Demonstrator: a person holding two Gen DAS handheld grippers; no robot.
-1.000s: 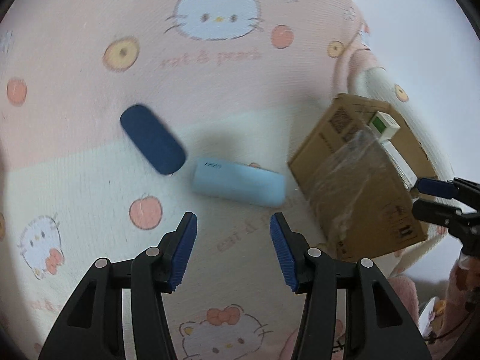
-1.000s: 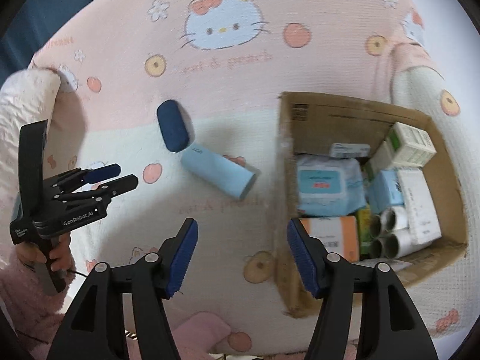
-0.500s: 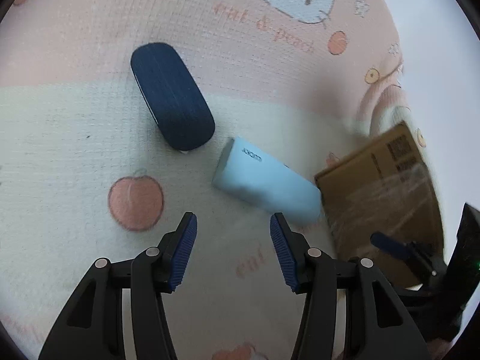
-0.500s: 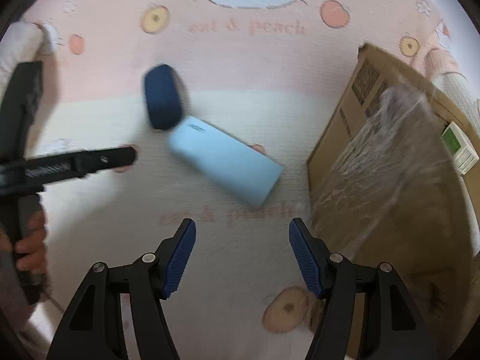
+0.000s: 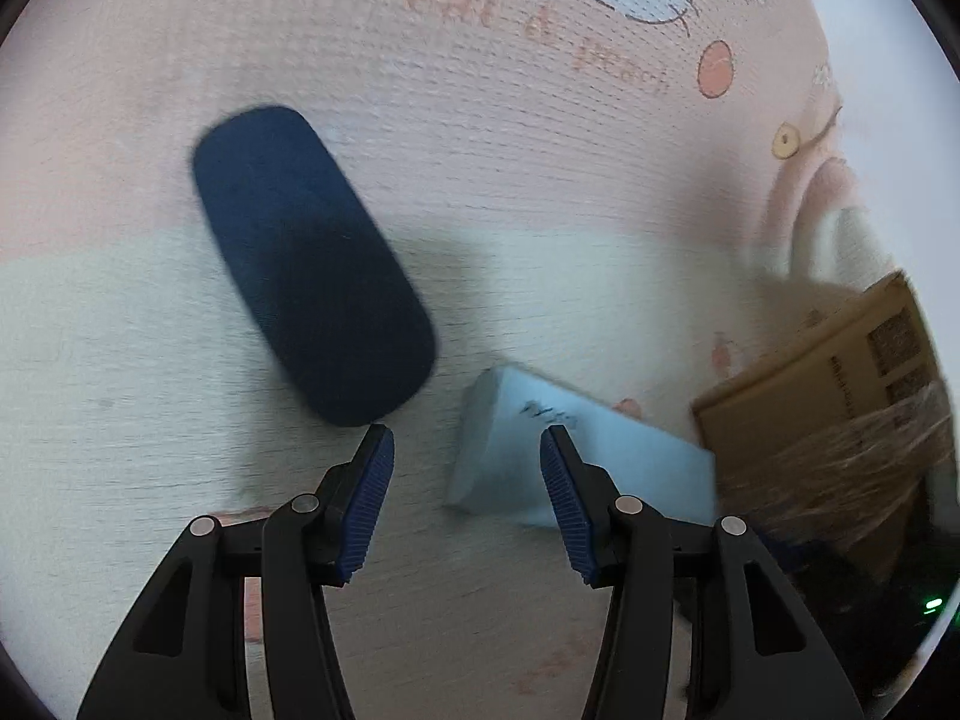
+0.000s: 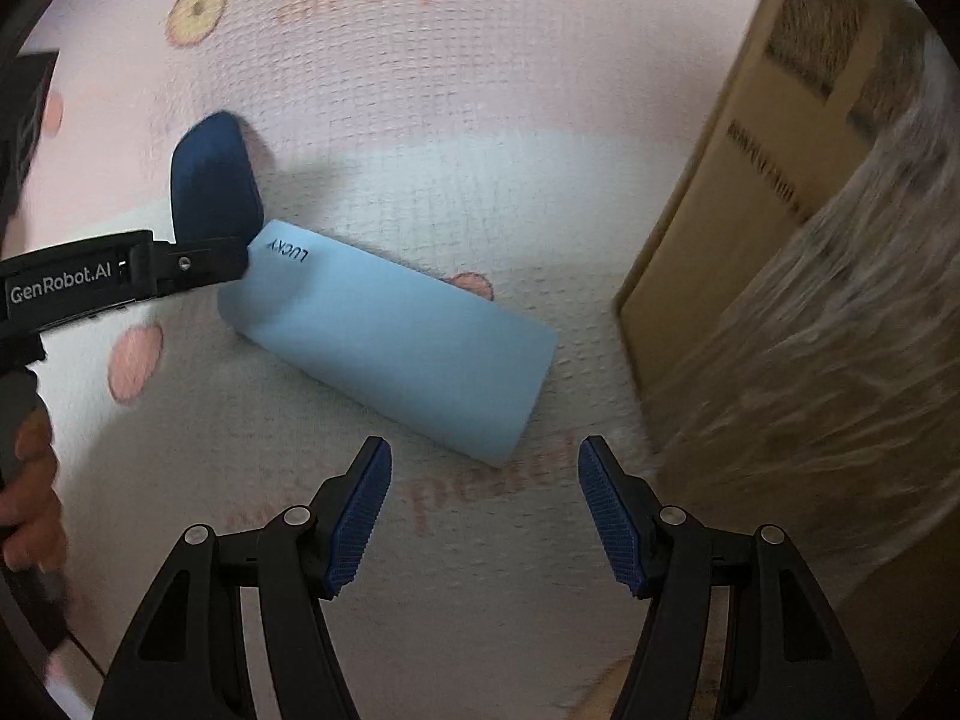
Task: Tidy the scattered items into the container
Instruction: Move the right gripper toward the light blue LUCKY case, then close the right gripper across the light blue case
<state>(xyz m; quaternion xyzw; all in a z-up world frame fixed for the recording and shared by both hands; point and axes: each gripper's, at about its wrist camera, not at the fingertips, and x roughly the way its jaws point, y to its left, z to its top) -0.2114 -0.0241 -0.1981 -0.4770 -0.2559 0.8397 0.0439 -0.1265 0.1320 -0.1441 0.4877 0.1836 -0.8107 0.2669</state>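
Observation:
A dark navy oval case (image 5: 312, 264) lies on the cartoon-print blanket (image 5: 480, 168), just beyond my left gripper (image 5: 467, 438), which is open and holds nothing. A light blue case (image 6: 390, 336) marked LUCKY lies beside it; its near end is a little ahead of my right gripper (image 6: 485, 450), whose jaws are opening with nothing between them. In the right wrist view the left gripper's fingers (image 6: 204, 261) reach in from the left over the navy case (image 6: 213, 180). The light blue case (image 5: 576, 450) also shows behind the left gripper's right finger. The cardboard box (image 6: 780, 240) stands at right.
The box's side is wrapped in clear film (image 6: 840, 330) and rises close on the right of the light blue case. A hand (image 6: 27, 498) grips the left tool's handle at the left edge. The blanket ends beyond the box (image 5: 840, 408).
Both grippers have dropped closer to the blanket, so both cases look larger. The left now points at the navy case, the right at the light blue one. The box interior has left view.

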